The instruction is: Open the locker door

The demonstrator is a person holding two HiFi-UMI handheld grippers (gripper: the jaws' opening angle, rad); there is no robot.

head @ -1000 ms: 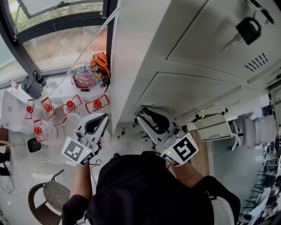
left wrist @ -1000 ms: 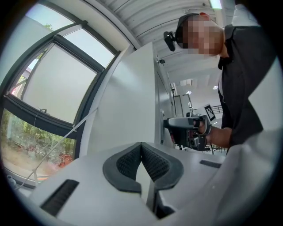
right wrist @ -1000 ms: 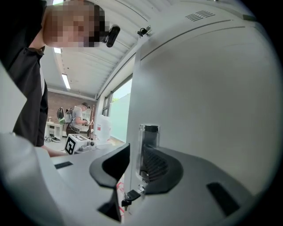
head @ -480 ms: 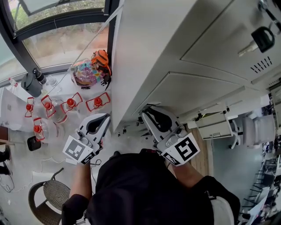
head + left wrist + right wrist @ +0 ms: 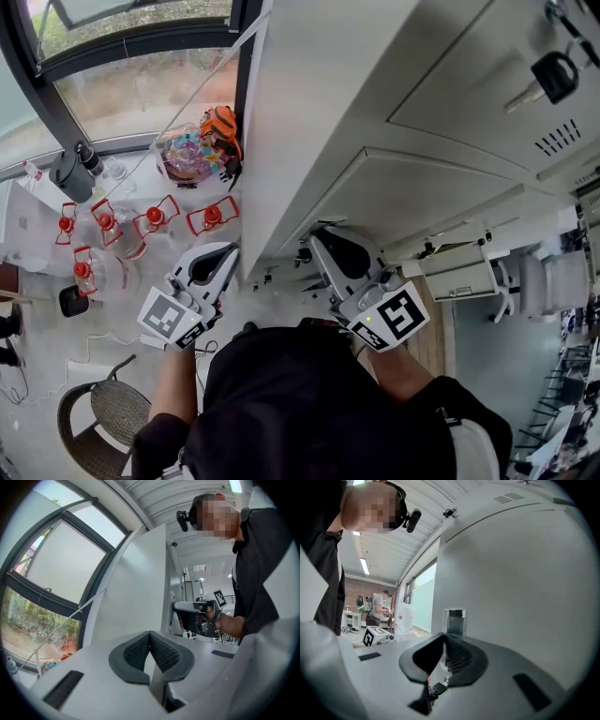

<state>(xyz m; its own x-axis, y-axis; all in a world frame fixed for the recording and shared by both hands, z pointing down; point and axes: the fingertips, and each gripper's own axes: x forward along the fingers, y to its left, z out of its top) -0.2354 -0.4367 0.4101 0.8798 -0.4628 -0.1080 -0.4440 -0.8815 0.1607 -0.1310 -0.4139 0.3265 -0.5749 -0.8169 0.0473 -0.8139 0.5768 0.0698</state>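
The grey locker [image 5: 422,187] fills the right half of the head view, its lower door [image 5: 520,573] facing my right gripper. My right gripper [image 5: 319,236] is at that door's left edge; its jaws are closing, with the small metal door handle [image 5: 453,619] between the pads [image 5: 457,656], which look pressed on it. In the left gripper view it shows as well, the right gripper [image 5: 180,607] against the locker's front edge. My left gripper [image 5: 228,251] hangs to the left of the locker's side wall [image 5: 136,588], shut with nothing in it.
A key with a black fob [image 5: 553,75] sticks in an upper locker door. On the floor at the left stand several red-capped jars [image 5: 150,217], a colourful bag [image 5: 187,155], a grey jug [image 5: 70,173] and a wicker chair [image 5: 98,422]. A window wall runs behind them.
My right gripper has pushed a little forward to the door's edge and its jaws have narrowed around the handle. The left gripper has hardly moved.
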